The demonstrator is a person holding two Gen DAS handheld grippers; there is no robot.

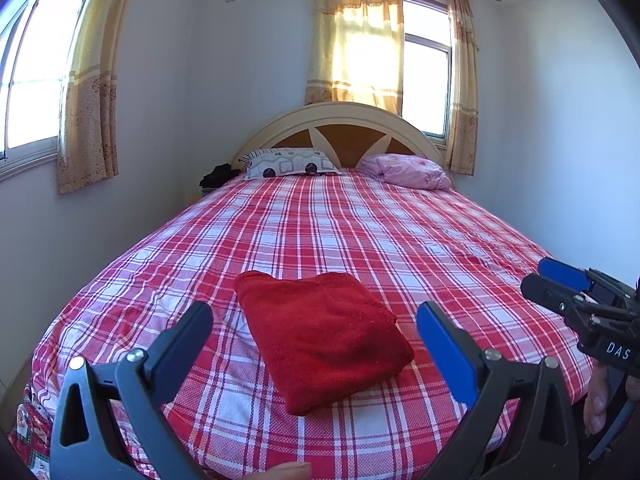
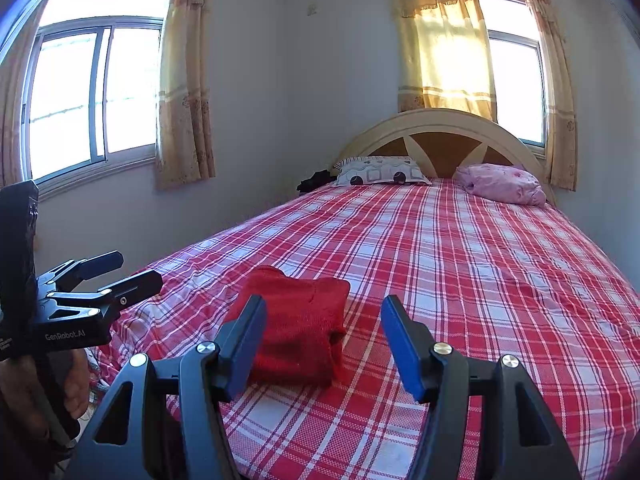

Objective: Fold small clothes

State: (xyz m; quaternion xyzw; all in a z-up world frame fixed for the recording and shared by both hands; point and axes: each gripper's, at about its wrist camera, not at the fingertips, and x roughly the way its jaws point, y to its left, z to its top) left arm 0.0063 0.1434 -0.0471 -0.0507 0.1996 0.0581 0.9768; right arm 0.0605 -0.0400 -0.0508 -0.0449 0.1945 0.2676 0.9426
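A red fleece garment (image 1: 324, 332) lies folded into a neat rectangle on the red plaid bed (image 1: 360, 232), near its foot. My left gripper (image 1: 316, 320) is open and empty, held above the bed with the garment showing between its fingers. My right gripper (image 2: 324, 320) is open and empty too, with the red garment (image 2: 296, 324) just ahead of its left finger. The right gripper also shows at the right edge of the left wrist view (image 1: 560, 284), and the left gripper at the left edge of the right wrist view (image 2: 120, 272).
A patterned pillow (image 1: 288, 163) and a pink bundle (image 1: 408, 170) lie at the arched headboard (image 1: 340, 120). A dark pile (image 1: 216, 178) sits beside the bed's far left corner. Walls and curtained windows stand on the left and behind.
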